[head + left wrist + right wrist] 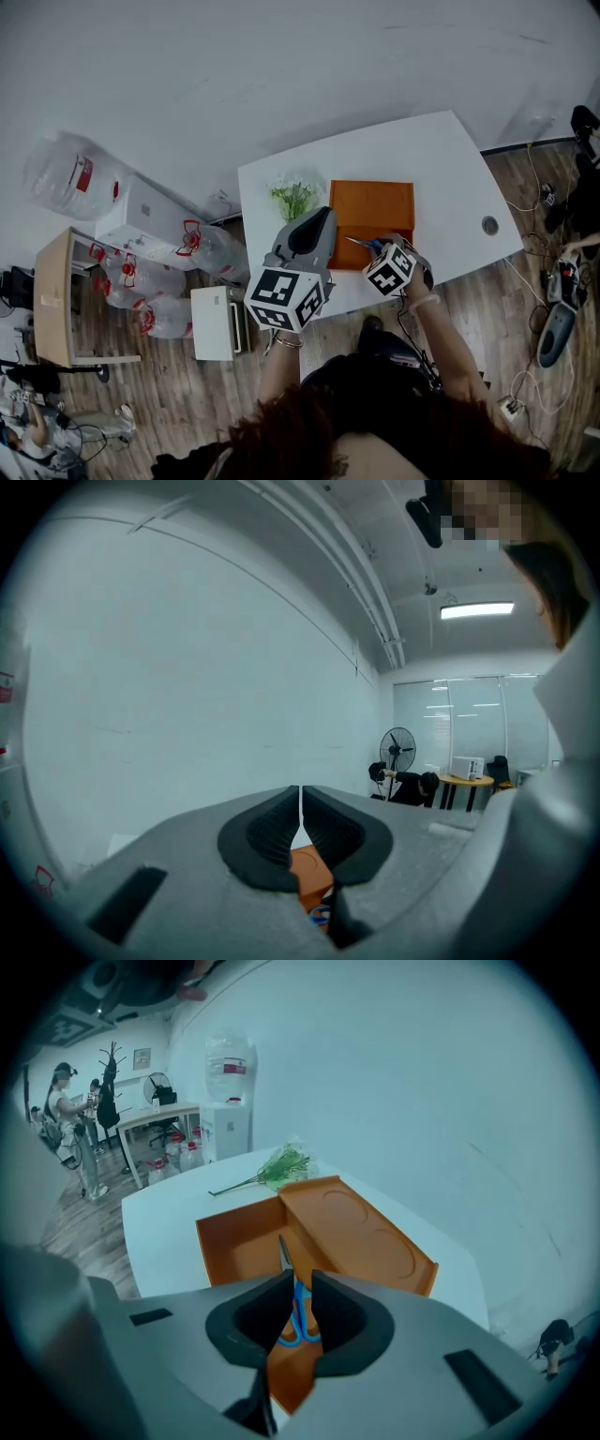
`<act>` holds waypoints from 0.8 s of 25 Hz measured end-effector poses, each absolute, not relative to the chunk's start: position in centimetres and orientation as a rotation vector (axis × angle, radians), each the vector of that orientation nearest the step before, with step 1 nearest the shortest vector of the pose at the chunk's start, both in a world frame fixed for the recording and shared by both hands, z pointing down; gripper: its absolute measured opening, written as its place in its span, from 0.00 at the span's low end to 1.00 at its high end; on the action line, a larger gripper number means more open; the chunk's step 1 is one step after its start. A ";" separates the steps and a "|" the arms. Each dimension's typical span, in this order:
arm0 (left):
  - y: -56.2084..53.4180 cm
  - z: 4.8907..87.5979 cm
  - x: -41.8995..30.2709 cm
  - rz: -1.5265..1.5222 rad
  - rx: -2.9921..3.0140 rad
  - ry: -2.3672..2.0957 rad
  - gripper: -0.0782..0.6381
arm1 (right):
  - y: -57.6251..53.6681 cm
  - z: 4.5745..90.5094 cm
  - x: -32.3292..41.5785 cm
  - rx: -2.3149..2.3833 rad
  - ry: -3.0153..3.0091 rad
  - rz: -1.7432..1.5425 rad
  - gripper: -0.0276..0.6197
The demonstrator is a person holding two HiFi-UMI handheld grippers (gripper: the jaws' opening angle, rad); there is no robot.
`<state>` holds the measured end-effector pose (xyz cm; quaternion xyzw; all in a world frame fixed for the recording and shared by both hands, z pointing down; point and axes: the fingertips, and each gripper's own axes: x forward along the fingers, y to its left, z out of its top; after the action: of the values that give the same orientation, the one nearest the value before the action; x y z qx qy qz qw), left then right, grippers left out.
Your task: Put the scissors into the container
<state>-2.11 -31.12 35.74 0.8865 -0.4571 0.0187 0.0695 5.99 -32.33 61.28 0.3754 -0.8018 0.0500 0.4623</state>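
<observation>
Scissors (298,1321) with blue handles sat in the gap between the jaws of the right gripper (298,1288). The pads closed against the handle loops on both sides, and the grey blades ran out past the jaw tips, pointing away from the camera. In the right gripper view the scissors hung over the open compartment of the orange container (234,1251), close to its near corner; whether they touched its floor could not be told. Beside that compartment, a flat section (361,1232) of the same orange carried two shallow round recesses. From the head view, the right gripper (378,251) was at the front edge of the container (370,202), with the scissors (359,243) lying across its front part, tips toward the person's left. The container stood on a white table (403,150), and a green plant sprig (293,197) lay on the table just beyond the container's left side; the right gripper view showed the same sprig (277,1166) at the table's (164,1218) far end. The left gripper (300,817) was closed, its two jaws meeting along a thin line with nothing between them, and it was tilted up toward the pale wall, a sliver of orange showing below the pads. In the head view the left gripper (321,217) was held above the table's front-left part, beside the container.
</observation>
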 end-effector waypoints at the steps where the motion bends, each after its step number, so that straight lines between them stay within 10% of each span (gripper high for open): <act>1: -30.9 35.7 -2.1 0.054 2.673 -1.372 0.14 | -32.2 60.8 6.0 0.946 -1.980 0.125 0.13; 20: -26.4 34.0 -3.4 -0.003 2.729 -1.329 0.14 | -29.6 51.1 5.4 1.337 -2.145 0.122 0.06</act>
<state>-3.37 -26.45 33.96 0.8978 -0.4372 -0.0010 0.0529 5.36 -29.57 51.09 0.5038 -0.8085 0.0461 0.3007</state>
